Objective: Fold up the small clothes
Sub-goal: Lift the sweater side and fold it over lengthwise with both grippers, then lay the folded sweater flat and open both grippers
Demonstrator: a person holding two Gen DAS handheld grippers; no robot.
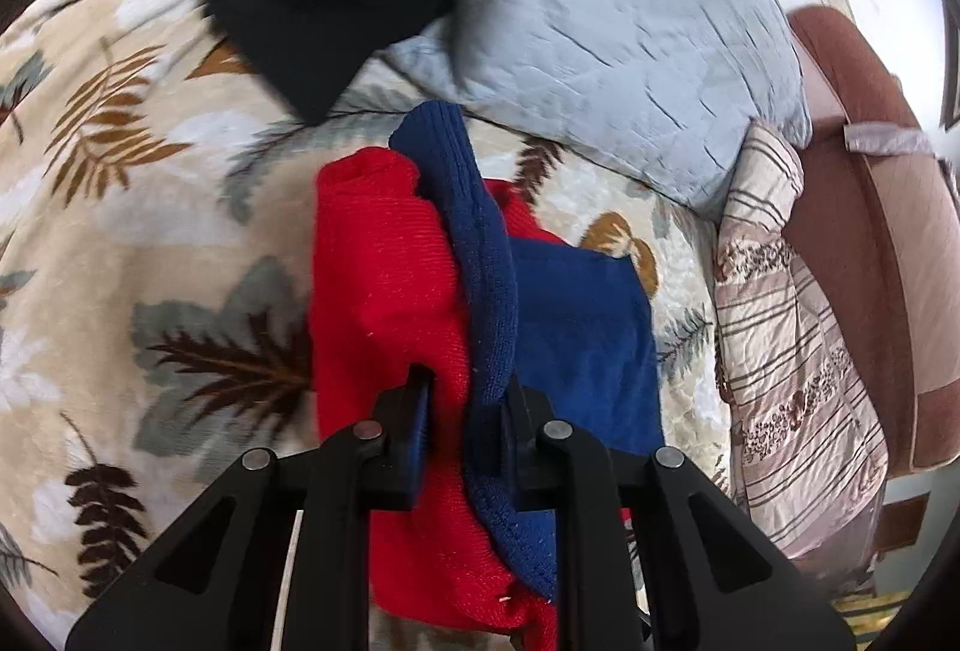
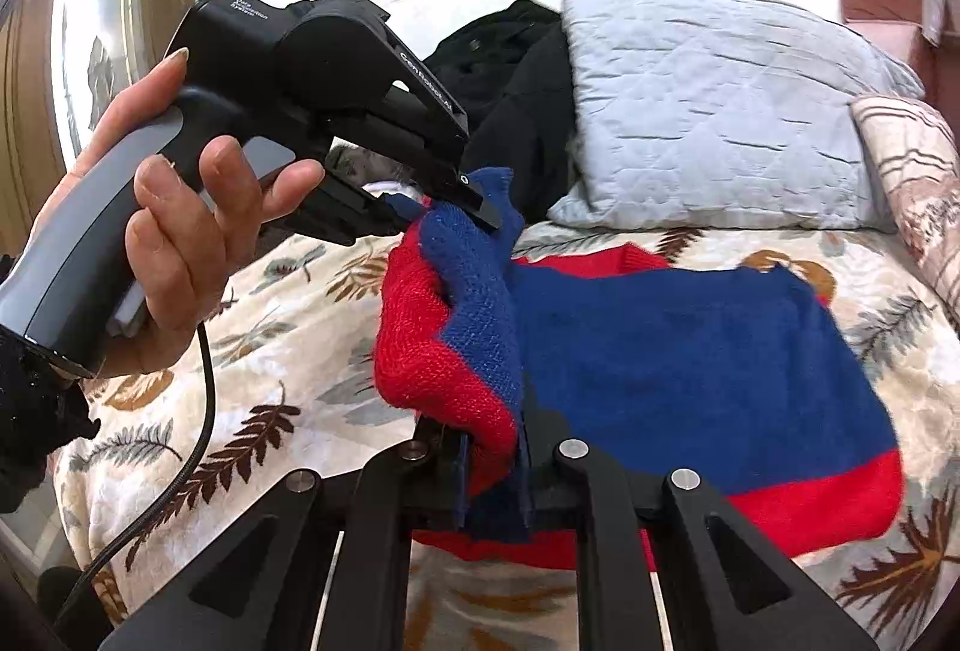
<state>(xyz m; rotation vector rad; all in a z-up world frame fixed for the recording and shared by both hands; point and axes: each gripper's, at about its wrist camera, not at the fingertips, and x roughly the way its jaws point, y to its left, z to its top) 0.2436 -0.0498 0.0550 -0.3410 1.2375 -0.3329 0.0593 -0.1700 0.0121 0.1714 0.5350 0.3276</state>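
I have both grippers pinching one edge of the sweater point(image 2: 690, 351): left gripper point(image 1: 465, 411), right gripper point(image 2: 492, 471). Its body lies on the bed point(image 2: 288, 291). Fold in progress. Next: carry the edge across evenly.

Sweater point(image 2: 690, 351) on bedspread point(image 2: 270, 303), pillow point(image 2: 720, 111) behind.

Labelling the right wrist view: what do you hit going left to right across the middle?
Hand on the left gripper → red and blue knit garment → grey-blue pillow → striped pillow.
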